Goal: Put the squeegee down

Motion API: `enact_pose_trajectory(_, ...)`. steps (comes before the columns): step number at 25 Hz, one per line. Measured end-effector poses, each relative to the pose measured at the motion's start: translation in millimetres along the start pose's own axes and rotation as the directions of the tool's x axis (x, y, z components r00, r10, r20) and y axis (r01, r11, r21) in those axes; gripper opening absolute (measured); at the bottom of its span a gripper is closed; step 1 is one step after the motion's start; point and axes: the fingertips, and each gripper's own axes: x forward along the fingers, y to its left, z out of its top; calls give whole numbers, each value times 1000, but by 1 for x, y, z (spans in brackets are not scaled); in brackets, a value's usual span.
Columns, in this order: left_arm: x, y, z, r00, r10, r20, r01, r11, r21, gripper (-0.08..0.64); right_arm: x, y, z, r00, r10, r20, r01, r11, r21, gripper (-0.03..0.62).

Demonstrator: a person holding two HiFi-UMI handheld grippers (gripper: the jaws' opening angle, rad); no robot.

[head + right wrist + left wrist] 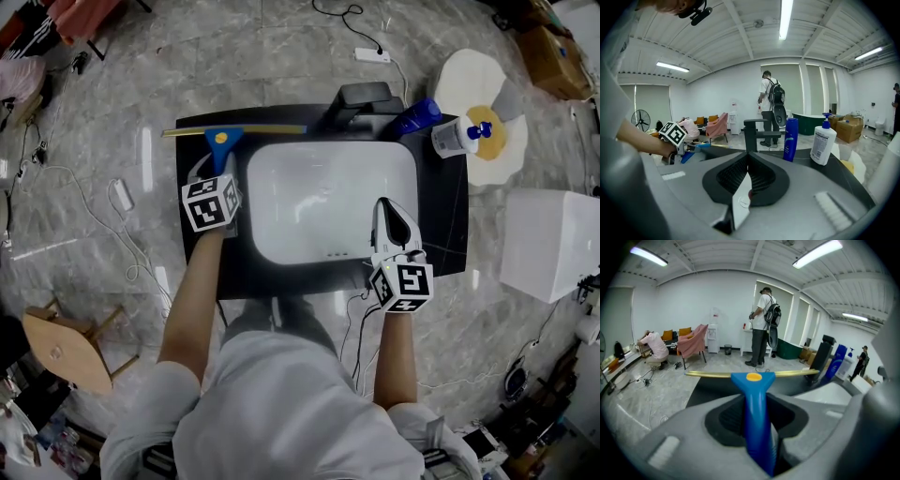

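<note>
Squeegee (223, 139), blue handle clamped in the left gripper (225, 174), holds its yellow blade over the black counter's (199, 150) back-left edge, beside the white sink (281, 157). Faucet (362, 97), blue bottle (417, 114) and pump bottle (457, 137) stand behind. Right gripper (392, 221), 2 jaws pressed together and empty, hovers at the sink's right rim.

1. This is looking like an open workroom or lab: strip lights (818, 252) are glowing along a ribbed ceiling.
2. Cables (120, 195) and a power strip (372, 55) are lying loose on the marble-look floor (281, 56).
3. A washbasin (328, 202) is sitting in a free-standing black surface (441, 216) mid-room.
4. One person (764, 324) wearing a backpack is standing; another (654, 348) is bending over near chairs and a water dispenser (712, 336).
</note>
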Motion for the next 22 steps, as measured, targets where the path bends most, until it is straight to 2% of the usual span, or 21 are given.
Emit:
enact_pose_trajectory(9, 24, -2, -15, 998, -2, -62, 2, 1000, -5, 129, 5, -13, -6, 999, -29, -18, 29, 1000, 10, 3)
enact_pose_trajectory(22, 34, -11, -24, 996, -23, -87, 24, 1000, 6, 149, 4, -19, -12, 999, -40, -29, 41, 999, 13, 3)
